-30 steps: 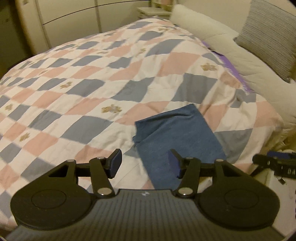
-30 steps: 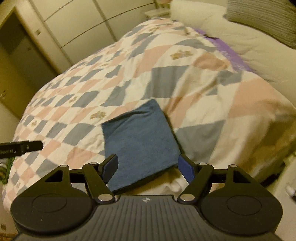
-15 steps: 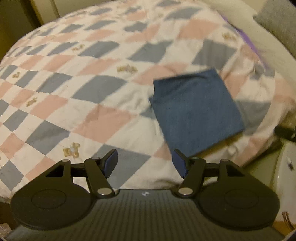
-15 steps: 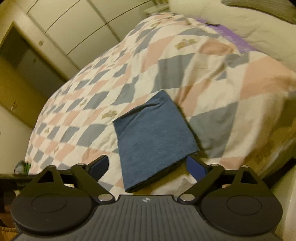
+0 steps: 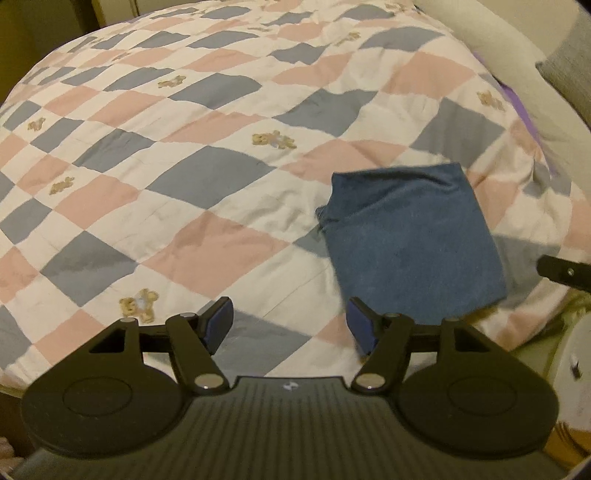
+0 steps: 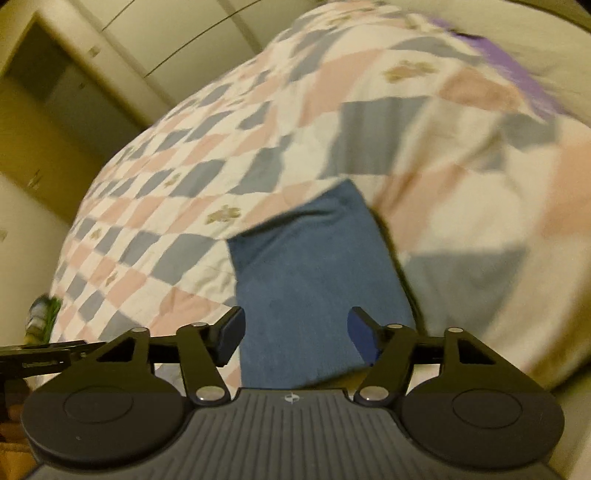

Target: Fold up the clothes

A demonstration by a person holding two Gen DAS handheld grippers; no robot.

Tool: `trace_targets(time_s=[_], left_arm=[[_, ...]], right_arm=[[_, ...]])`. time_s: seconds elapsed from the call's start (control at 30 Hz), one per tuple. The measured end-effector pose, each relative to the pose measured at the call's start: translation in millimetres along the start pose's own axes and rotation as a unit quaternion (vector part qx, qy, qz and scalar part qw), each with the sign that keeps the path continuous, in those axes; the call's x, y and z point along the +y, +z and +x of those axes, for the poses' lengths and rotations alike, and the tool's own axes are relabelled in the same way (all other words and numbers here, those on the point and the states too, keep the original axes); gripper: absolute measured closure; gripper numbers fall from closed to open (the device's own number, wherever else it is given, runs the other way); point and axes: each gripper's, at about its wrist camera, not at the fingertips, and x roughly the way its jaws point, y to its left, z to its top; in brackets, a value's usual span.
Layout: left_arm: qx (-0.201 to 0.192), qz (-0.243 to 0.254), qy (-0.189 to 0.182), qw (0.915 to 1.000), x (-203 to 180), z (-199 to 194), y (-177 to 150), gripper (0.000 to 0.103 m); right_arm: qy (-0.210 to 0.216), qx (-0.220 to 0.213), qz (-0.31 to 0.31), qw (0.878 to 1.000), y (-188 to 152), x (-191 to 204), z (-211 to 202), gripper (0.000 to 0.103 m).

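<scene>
A folded blue cloth (image 5: pixel 413 236) lies flat on the checked quilt (image 5: pixel 207 155) near the bed's front right corner. My left gripper (image 5: pixel 290 326) hangs open above the quilt's front edge, to the left of the cloth, holding nothing. In the right wrist view the blue cloth (image 6: pixel 317 273) lies straight ahead, its near end between the blue pads of my open right gripper (image 6: pixel 295 334), which holds nothing. The picture there is blurred. A black tip of the right gripper (image 5: pixel 565 271) shows at the right edge of the left wrist view.
Pale pillows (image 5: pixel 517 48) and a grey cushion (image 5: pixel 569 74) lie at the bed's head on the right. A purple sheet edge (image 6: pixel 517 70) shows under the quilt. Cream wardrobe doors (image 6: pixel 166 33) stand beyond the bed. A white object (image 5: pixel 576 362) sits low beside the bed.
Both grippers have drawn back and swung left across the bed. The blue cloth has stayed in place on the quilt. Both jaws have remained open.
</scene>
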Motion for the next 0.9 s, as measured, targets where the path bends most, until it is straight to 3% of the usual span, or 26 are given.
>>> trace_targets(time_s=[0.17, 0.3, 0.47, 0.57, 0.73, 0.9], left_arm=[[-0.016, -0.084, 0.021, 0.9961, -21.2, 17.6, 13.8, 0.039], [-0.002, -0.152, 0.029, 0.9879, -45.2, 38.8, 17.1, 0.027], [0.031, -0.229, 0.035, 0.9722, -69.6, 68.4, -8.3, 0.026], [0.04, -0.267, 0.032, 0.9624, -74.0, 85.8, -33.2, 0.026], [0.022, -0.287, 0.021, 0.9574, -73.2, 113.3, -57.9, 0.031], [-0.006, -0.311, 0.008, 0.9502, -62.5, 130.9, -72.2, 0.031]], right_arm=[[0.038, 0.037, -0.098, 0.994, 62.6, -11.4, 23.9, 0.042], [0.065, 0.092, -0.149, 0.982, 101.2, -29.3, 55.3, 0.037], [0.082, 0.171, -0.248, 0.95, 120.2, -30.3, 123.0, 0.035], [0.105, 0.181, -0.283, 0.936, 124.2, -20.6, 153.8, 0.036], [0.169, 0.194, -0.337, 0.906, 131.8, 6.3, 199.7, 0.05], [0.211, 0.207, -0.385, 0.874, 136.1, 39.9, 243.6, 0.05]])
